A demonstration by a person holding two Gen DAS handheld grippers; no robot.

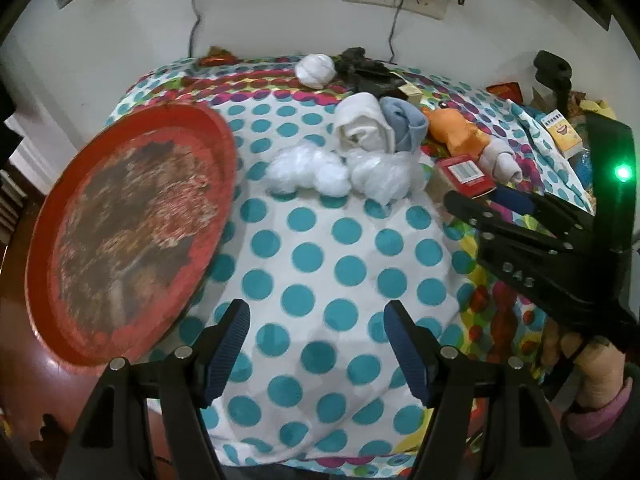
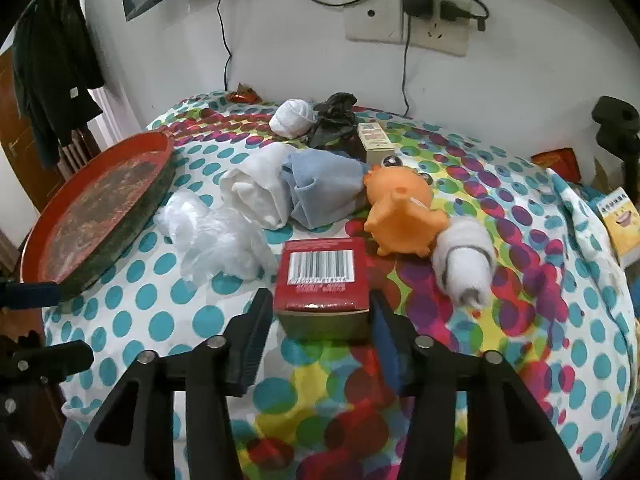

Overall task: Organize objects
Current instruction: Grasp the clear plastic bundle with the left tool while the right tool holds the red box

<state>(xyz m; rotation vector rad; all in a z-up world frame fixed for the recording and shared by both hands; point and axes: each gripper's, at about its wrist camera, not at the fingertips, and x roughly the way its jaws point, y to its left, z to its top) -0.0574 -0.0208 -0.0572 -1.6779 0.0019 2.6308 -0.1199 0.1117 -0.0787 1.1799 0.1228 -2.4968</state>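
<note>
A red box with a barcode (image 2: 322, 280) lies on the dotted cloth (image 2: 160, 320). My right gripper (image 2: 320, 312) is open, its fingers on either side of the box's near end; it also shows in the left wrist view (image 1: 480, 208) beside the box (image 1: 464, 172). My left gripper (image 1: 316, 320) is open and empty above bare cloth (image 1: 320, 248). A worn red round tray (image 1: 124, 232) sits at the left (image 2: 100, 208). An orange toy (image 2: 400, 208), a white towel roll (image 2: 256, 188), a blue cloth (image 2: 320, 188), a grey sock roll (image 2: 464, 268) and crumpled clear plastic (image 2: 216, 240) lie around.
A white sock ball (image 2: 292, 118), a black bag (image 2: 336, 120) and a small carton (image 2: 372, 140) lie at the back near the wall. A yellow box (image 2: 620, 220) sits at the far right. Cables hang from a wall socket (image 2: 404, 24).
</note>
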